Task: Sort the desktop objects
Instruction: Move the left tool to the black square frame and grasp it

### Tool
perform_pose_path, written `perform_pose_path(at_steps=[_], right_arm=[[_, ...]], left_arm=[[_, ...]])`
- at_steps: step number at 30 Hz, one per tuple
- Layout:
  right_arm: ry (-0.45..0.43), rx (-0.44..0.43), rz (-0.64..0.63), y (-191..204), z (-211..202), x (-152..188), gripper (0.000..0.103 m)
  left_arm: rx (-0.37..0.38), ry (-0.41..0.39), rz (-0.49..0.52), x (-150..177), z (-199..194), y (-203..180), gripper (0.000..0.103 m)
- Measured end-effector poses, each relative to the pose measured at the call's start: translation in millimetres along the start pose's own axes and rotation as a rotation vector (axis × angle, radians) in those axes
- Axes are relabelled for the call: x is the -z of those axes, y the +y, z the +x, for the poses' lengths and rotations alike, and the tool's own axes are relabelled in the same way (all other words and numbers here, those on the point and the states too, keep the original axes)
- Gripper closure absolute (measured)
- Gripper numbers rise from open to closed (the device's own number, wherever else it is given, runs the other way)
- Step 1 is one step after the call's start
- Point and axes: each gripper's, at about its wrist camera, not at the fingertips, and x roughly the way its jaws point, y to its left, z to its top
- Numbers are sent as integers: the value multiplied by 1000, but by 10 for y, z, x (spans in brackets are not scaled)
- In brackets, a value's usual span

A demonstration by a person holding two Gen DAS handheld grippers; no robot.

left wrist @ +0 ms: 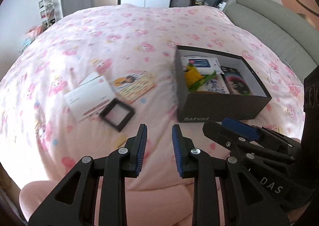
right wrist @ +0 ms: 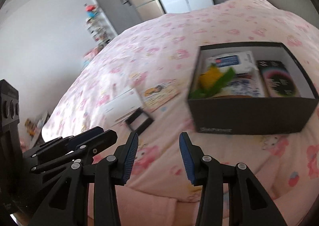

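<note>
On a bed (left wrist: 123, 30) with pink floral bedding, a white envelope (left wrist: 89, 96), a black frame (left wrist: 116, 114) and an illustrated card (left wrist: 134, 85) lie left of centre. At right, a dark box (left wrist: 223, 104) holds a yellow-green toy (left wrist: 192, 75) and packets. Below, the left gripper (left wrist: 159, 146) and right gripper (right wrist: 158, 151) hover with jaws released, empty.

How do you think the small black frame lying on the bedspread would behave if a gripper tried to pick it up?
The small black frame looks rigid with thin edges, so it should probably stay stiff when lifted. It lies flat on the soft bedspread, so fingers would likely press into the fabric to get under it. Its pale centre may be glazed, so possibly fragile.
</note>
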Motion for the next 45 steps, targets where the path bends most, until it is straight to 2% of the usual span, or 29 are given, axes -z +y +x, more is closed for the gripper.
perform_pose_path(at_steps=[5, 11, 13, 15, 19, 23, 27, 32, 34, 39, 40, 43, 45], right_arm=[[39, -21, -52, 308, 163, 85, 63], [95, 20, -74, 456, 510, 65, 63], [119, 39, -100, 488, 628, -29, 63], [146, 47, -140, 516, 786, -190, 63], [156, 116, -267, 579, 1060, -532, 63], [189, 86, -275, 493, 1378, -716, 64], [249, 65, -268, 352, 1710, -712, 64], [320, 37, -227, 170, 2072, -581, 64], [336, 25, -224, 142, 2175, -553, 64], [348, 32, -266, 122, 2354, -524, 64], [355, 17, -261, 118, 2372, -511, 64], [371, -60, -253, 166, 2318, -432, 75], [366, -79, -248, 191, 2229, -406, 75]], left_arm=[[-9, 28, -47, 43, 104, 269, 79], [-19, 61, -103, 94, 229, 593, 79], [-23, 72, -121, 111, 271, 701, 79], [-42, 77, -120, -15, 387, 755, 79], [-86, 87, -93, -322, 659, 808, 80], [-65, 117, -156, -564, 975, 990, 80], [-7, 189, -279, -454, 1358, 1167, 80], [26, 292, -423, -188, 1746, 1376, 80], [31, 306, -455, -145, 1817, 1433, 79], [16, 316, -455, -113, 1895, 1419, 79], [22, 312, -451, -114, 1879, 1405, 79], [44, 300, -450, -111, 1836, 1388, 81], [63, 293, -454, -106, 1804, 1390, 80]])
